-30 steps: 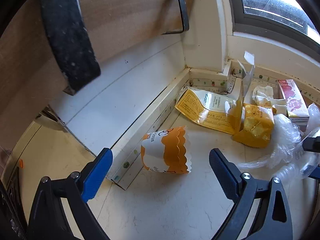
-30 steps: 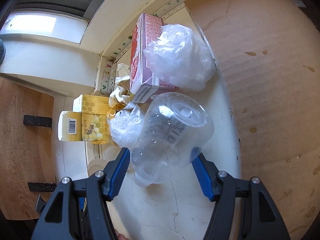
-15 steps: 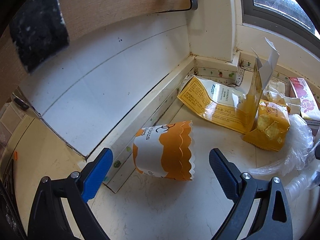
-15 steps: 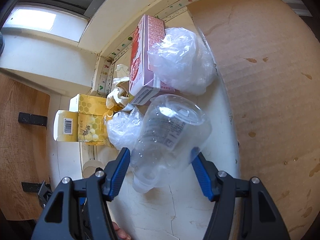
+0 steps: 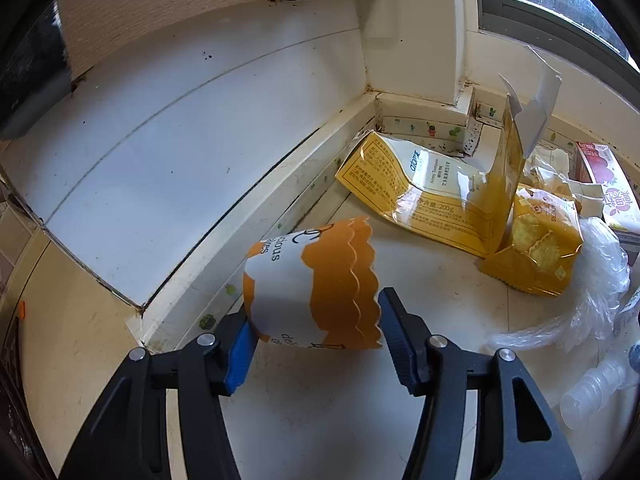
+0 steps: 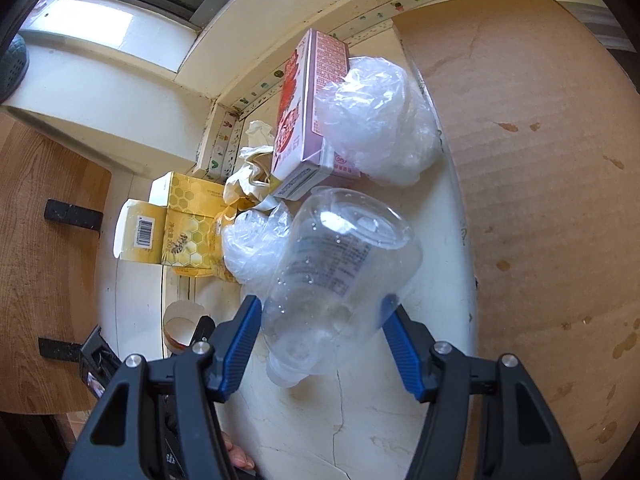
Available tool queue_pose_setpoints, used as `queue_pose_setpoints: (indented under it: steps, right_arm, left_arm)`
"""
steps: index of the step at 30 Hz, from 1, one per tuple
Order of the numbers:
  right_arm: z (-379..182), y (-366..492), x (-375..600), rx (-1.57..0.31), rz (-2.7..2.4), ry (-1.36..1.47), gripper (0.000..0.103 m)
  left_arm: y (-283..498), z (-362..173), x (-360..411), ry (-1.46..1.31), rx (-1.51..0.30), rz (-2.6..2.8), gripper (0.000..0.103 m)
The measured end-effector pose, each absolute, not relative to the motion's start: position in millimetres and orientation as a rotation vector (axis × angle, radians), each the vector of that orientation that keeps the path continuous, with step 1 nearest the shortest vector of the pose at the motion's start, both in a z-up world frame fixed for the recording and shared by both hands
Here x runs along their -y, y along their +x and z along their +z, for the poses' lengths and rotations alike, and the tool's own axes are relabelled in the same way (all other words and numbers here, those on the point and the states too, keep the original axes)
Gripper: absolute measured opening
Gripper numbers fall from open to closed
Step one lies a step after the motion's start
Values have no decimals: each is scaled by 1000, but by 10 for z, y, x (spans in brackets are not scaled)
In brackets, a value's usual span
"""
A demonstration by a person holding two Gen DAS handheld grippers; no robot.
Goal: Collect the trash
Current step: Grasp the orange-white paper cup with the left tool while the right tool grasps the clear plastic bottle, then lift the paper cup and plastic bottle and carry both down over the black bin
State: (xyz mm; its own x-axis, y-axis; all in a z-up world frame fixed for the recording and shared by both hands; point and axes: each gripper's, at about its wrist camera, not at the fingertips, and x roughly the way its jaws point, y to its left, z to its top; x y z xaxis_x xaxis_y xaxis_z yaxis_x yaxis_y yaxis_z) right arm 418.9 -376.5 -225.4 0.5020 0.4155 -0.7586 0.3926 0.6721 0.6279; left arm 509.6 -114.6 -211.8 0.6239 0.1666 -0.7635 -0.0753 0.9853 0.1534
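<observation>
An orange-and-white paper cup (image 5: 312,280) lies on its side on the pale floor by a white ledge. My left gripper (image 5: 314,314) straddles it, its jaws closing, and both pads touch the cup's sides. The same cup (image 6: 182,320) shows small at the lower left of the right wrist view. My right gripper (image 6: 322,316) is shut on a clear, empty plastic bottle (image 6: 340,256) whose cap end points toward me. The bottle's neck (image 5: 592,388) also shows at the right edge of the left wrist view.
More litter sits in the corner: a large yellow snack bag (image 5: 424,196), a small cracker packet (image 5: 536,248), clear plastic bags (image 6: 376,120), a pink carton (image 6: 308,108), a yellow honeycomb box (image 6: 180,216) and crumpled tissue (image 6: 256,160). A cardboard sheet (image 6: 540,160) lies right.
My left gripper has come down and forward over the paper cup, and its jaws have narrowed onto the cup's sides. The right gripper has kept its hold on the bottle, rolling slightly.
</observation>
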Motion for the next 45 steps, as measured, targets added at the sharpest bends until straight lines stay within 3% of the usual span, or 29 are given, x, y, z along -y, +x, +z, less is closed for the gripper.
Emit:
queue_pose_setpoints:
  steps: [8,19,31,45]
  right_arm:
    - [-2159,4121,3711,-1066,45,825,61]
    - [-2035,3926,3679,-1044,87,806,61]
    - [-1615,3367,3570,-1000,132,767,61]
    - [-996,2081,3294,-931,171,737,60]
  left_arm:
    - [4964,-2024,1238,118,-865,132,48]
    - [4573,-1776,1376,128,-853,94,48]
    - [3675,-1093,1302,43,-849,13,49]
    - [2197,-347,784,-35,-841,-95,49]
